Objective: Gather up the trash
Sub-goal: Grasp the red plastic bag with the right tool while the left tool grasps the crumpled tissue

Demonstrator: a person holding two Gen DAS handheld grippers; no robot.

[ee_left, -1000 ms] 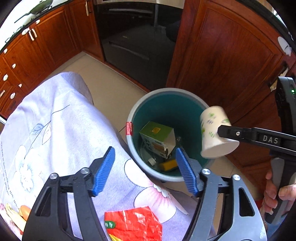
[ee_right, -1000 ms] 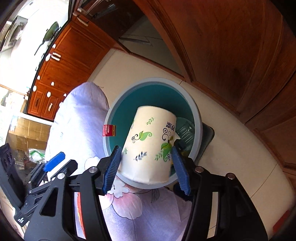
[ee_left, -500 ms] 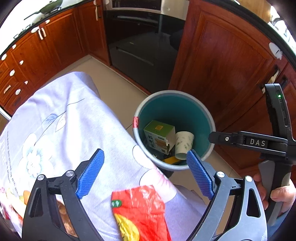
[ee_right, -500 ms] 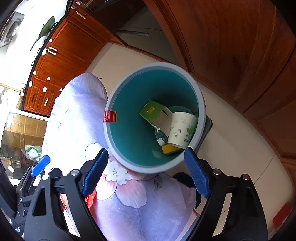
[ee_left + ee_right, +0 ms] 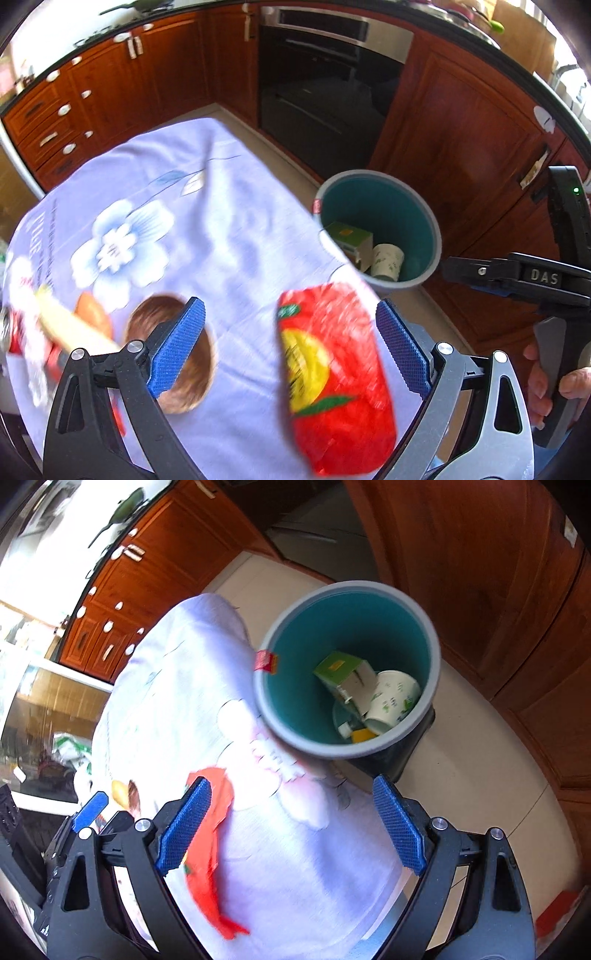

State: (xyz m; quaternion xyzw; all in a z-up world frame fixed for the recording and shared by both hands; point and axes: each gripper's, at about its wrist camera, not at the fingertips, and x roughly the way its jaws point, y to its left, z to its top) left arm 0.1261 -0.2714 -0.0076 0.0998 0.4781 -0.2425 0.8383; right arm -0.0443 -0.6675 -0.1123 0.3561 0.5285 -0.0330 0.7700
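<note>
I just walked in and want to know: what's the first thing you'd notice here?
The bright red wrapper jumps out, lying on the flowery tablecloth right between the open left gripper's blue fingers. Next comes the teal bin on the floor beside the table, with a paper cup and a green box already inside it.

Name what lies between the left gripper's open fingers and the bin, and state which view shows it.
In the left wrist view, the red snack wrapper lies on the floral tablecloth between the left gripper and the bin; past it, only cloth up to the table edge.
</note>
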